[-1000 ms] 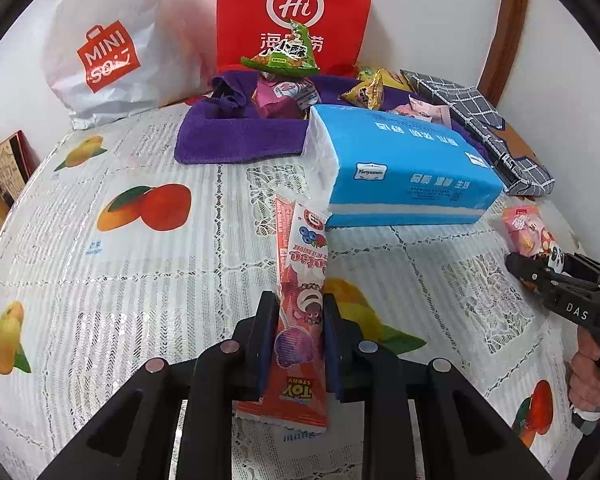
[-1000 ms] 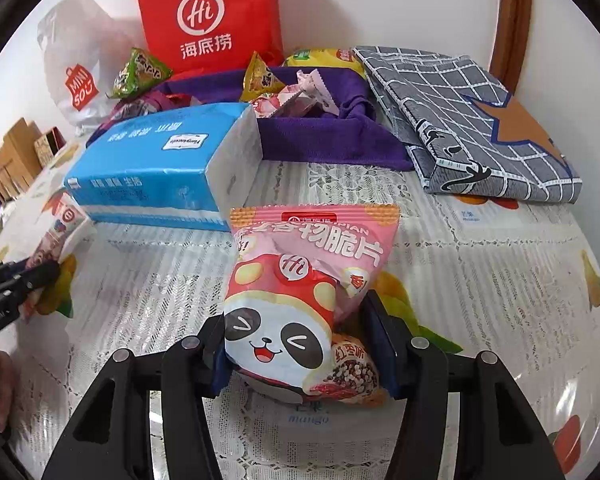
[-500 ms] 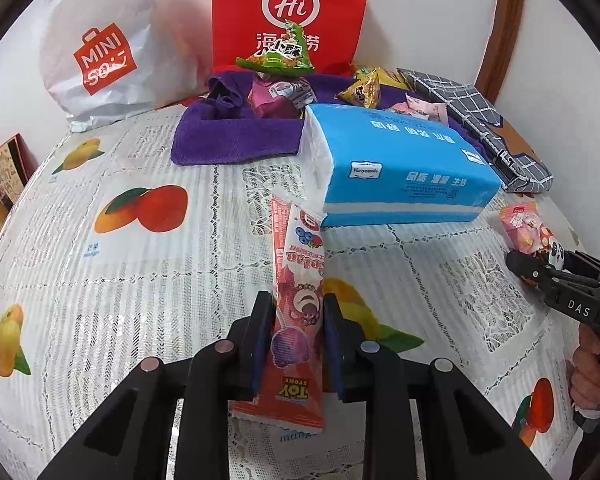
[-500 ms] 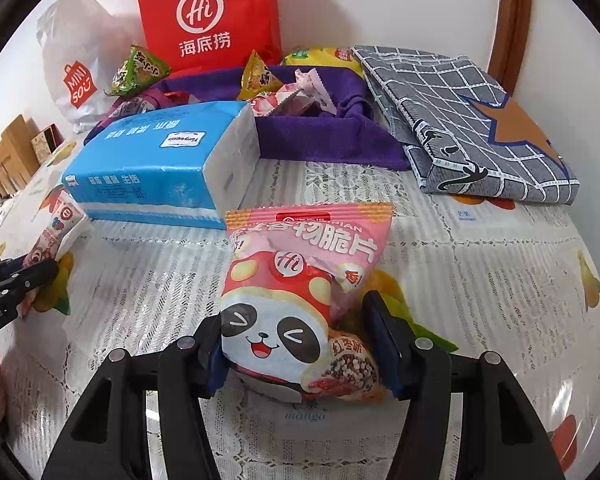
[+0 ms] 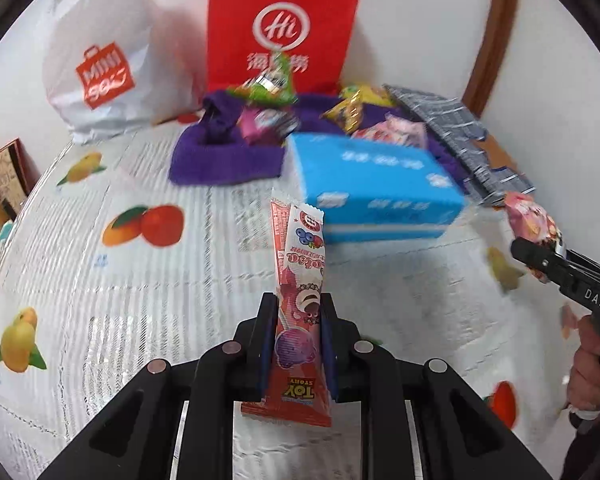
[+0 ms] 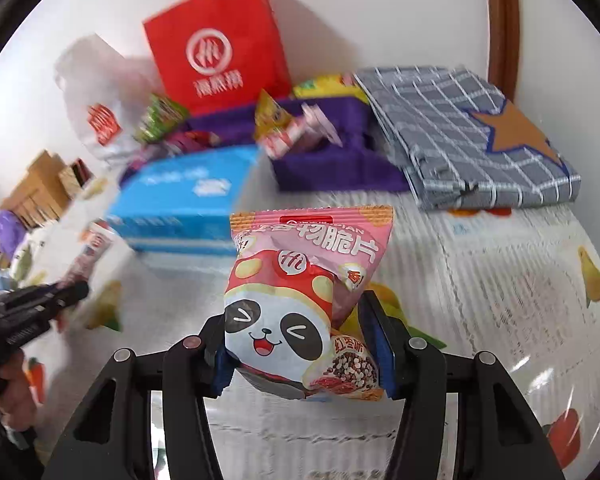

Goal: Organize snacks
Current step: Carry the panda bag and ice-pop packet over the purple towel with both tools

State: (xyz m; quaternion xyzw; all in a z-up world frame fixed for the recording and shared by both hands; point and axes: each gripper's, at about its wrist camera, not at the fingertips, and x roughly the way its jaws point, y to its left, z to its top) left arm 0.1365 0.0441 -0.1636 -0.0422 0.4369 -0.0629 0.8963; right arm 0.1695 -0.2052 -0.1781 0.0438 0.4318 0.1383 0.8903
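Note:
My left gripper [image 5: 296,312] is shut on a long red Toy Story snack stick [image 5: 298,280] and holds it upright above the table. My right gripper [image 6: 300,328] is shut on a pink panda crisp bag [image 6: 300,284], also lifted. The right gripper with its bag shows at the right of the left wrist view [image 5: 540,248]. The left gripper shows at the left of the right wrist view [image 6: 40,304]. A purple fabric tray [image 5: 224,160] with several snack packs stands at the back, behind a blue tissue pack [image 5: 376,188].
A red Hi paper bag [image 5: 280,28] and a white Miniso bag [image 5: 100,64] stand against the back wall. A folded grey checked cloth [image 6: 472,136] lies at the back right. The table has a fruit-print lace cover [image 5: 140,280]. Wooden boxes [image 6: 40,188] sit far left.
Both grippers have lifted with their snacks and moved toward the back; the view is blurred by motion. The right view has tilted to the right.

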